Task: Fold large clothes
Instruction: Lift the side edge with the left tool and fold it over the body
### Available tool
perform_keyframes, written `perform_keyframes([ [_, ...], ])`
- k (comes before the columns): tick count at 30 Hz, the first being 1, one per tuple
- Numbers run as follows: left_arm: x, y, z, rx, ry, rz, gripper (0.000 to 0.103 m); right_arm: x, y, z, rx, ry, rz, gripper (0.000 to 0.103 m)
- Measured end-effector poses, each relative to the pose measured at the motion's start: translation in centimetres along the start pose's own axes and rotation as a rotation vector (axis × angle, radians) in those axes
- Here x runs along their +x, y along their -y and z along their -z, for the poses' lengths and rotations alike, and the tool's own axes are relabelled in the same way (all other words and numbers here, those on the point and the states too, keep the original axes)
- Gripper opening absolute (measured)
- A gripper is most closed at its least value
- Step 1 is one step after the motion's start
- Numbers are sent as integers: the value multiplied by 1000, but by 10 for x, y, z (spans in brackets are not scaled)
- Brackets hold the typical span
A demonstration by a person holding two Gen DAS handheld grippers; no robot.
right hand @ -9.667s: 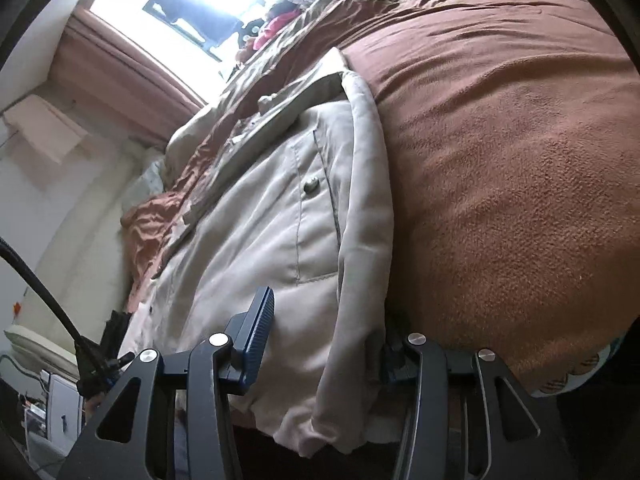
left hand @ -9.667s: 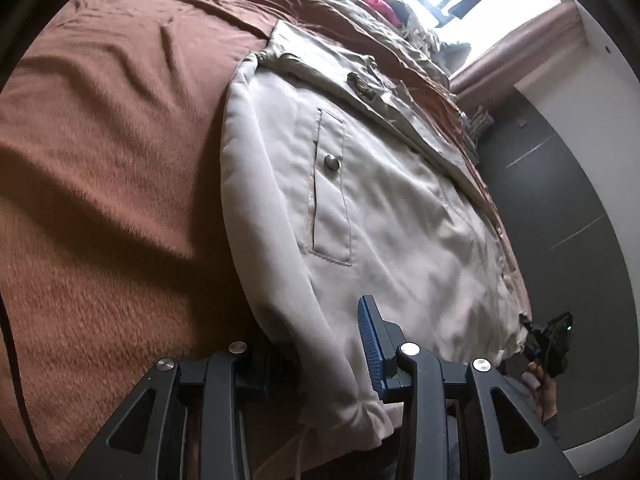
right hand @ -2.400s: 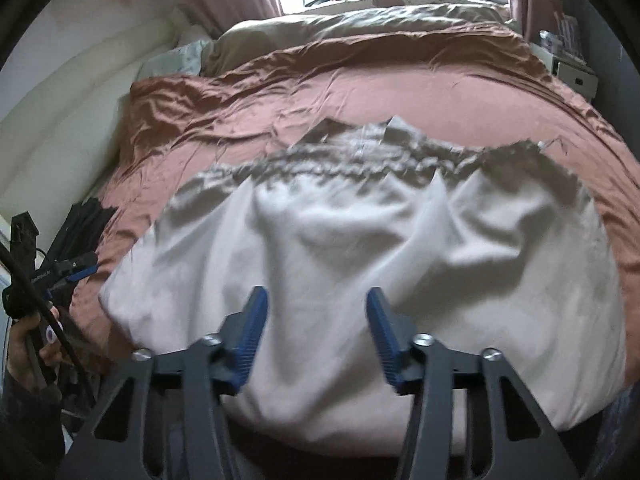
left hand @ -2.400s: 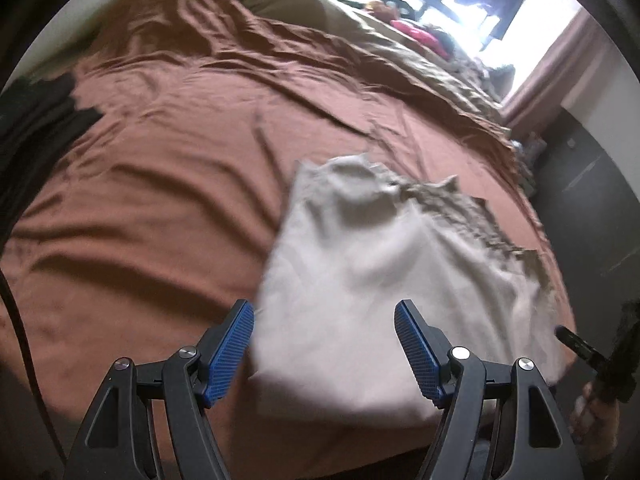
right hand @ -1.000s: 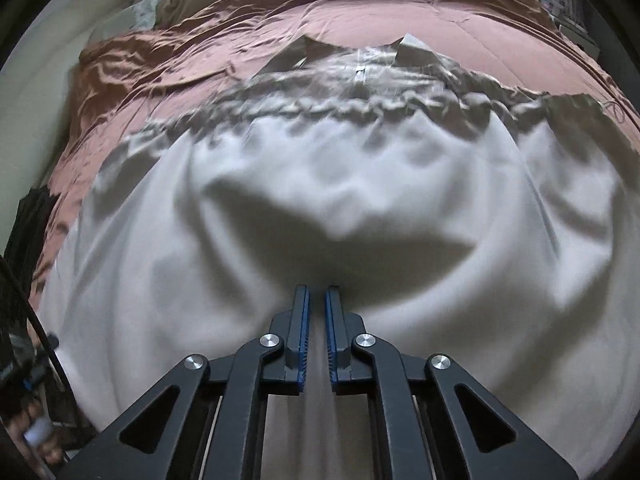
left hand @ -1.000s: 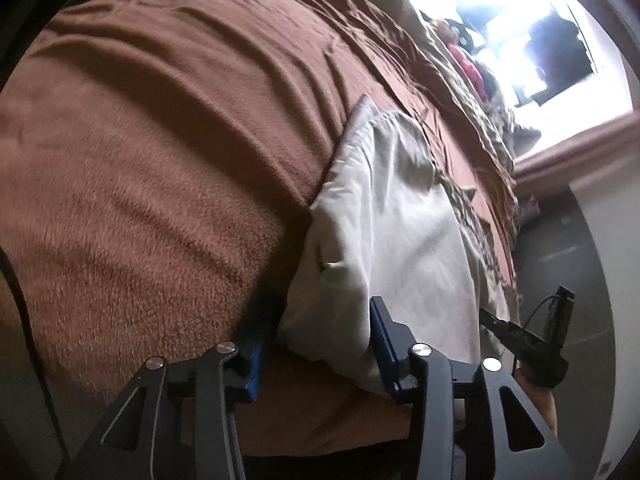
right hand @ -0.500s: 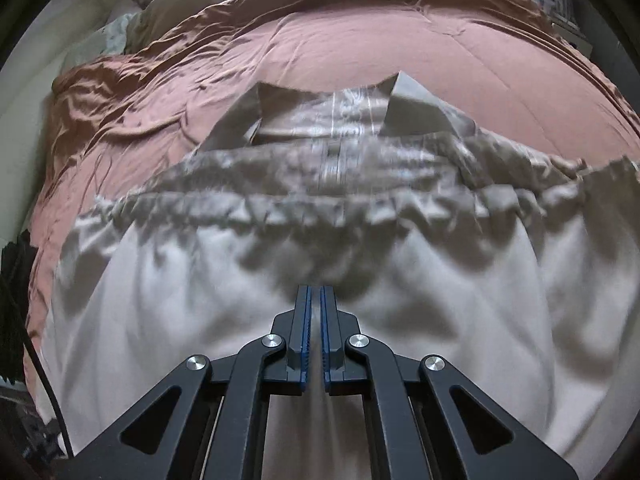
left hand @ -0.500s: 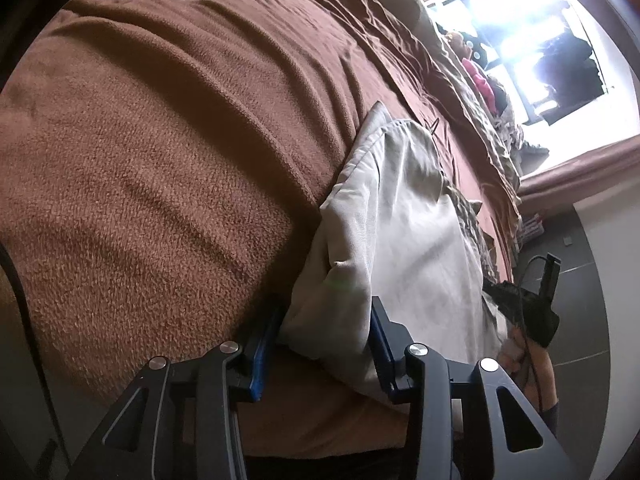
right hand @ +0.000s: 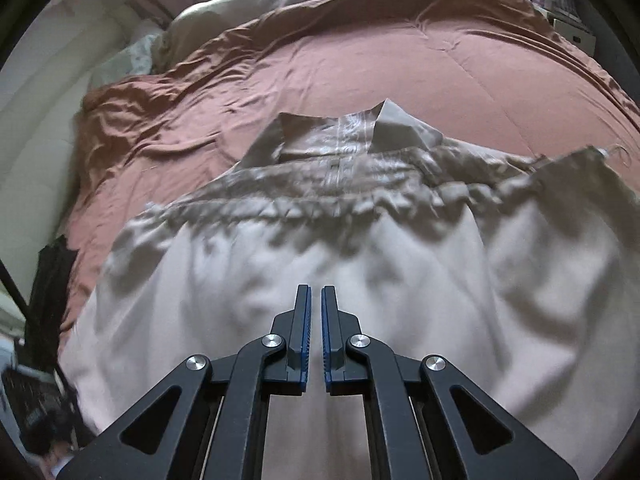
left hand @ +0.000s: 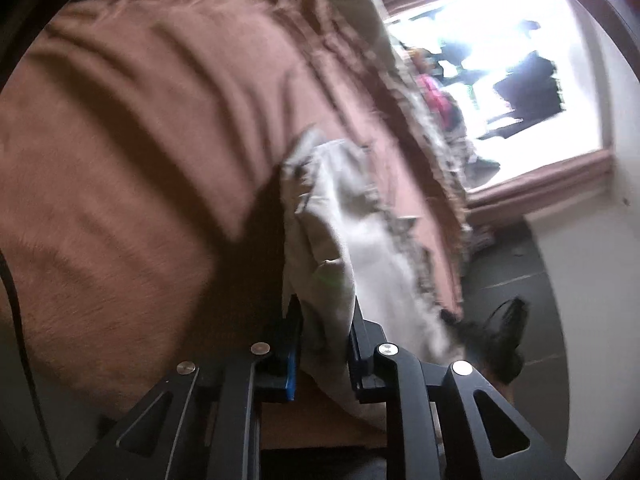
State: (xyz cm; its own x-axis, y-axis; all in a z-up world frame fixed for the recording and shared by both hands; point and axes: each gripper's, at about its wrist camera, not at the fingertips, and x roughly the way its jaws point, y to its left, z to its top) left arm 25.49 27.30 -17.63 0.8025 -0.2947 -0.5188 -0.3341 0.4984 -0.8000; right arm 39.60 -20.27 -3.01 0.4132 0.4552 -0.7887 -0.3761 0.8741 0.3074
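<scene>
A large beige jacket (right hand: pixel 360 264) lies folded on a brown bedspread (right hand: pixel 360 64), collar at the far side, gathered hem across its middle. My right gripper (right hand: pixel 315 300) hovers over the near plain part of the jacket, its blue-padded jaws nearly closed with a thin gap and nothing between them. In the left wrist view the jacket (left hand: pixel 340 232) shows edge-on, and my left gripper (left hand: pixel 322 320) is shut on its thick folded left edge at the near side of the bed. The view is blurred.
The brown bedspread (left hand: pixel 140 140) stretches far to the left and beyond the jacket. Pillows (right hand: pixel 132 56) and a bright window (left hand: pixel 500 60) lie at the far end. A dark object (right hand: pixel 52 276) sits at the bed's left edge. Grey floor (left hand: pixel 512 272) is right of the bed.
My left gripper has closed on the jacket's folded edge and its view has swung. My right gripper has stayed nearly shut and drawn back slightly above the jacket.
</scene>
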Motion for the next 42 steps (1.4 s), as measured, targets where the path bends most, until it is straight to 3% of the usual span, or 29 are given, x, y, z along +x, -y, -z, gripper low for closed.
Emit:
perform_keyframes([
  [14,-7,127,-6,192,36,248,17,-79,13,103,3,4,-121,4],
  [20,1,179,1,266,18,314,16,-72,13,144,-3,-32,-152,4],
  [23,18,210,13,325,-30,306,16,-51,24,160,55,-39,-153,4],
  [30,46,278,44,440,-95,362,16,-56,44,157,133,-32,-239,4],
  [39,98,344,74,532,-206,384,16,-127,124,160,277,137,-319,5],
  [40,105,352,80,542,-222,384,16,-139,140,160,305,165,-321,6],
  [41,115,361,88,554,-243,385,16,-145,148,163,319,181,-320,14],
  [42,124,368,96,564,-261,385,16,-154,159,166,338,203,-315,35],
])
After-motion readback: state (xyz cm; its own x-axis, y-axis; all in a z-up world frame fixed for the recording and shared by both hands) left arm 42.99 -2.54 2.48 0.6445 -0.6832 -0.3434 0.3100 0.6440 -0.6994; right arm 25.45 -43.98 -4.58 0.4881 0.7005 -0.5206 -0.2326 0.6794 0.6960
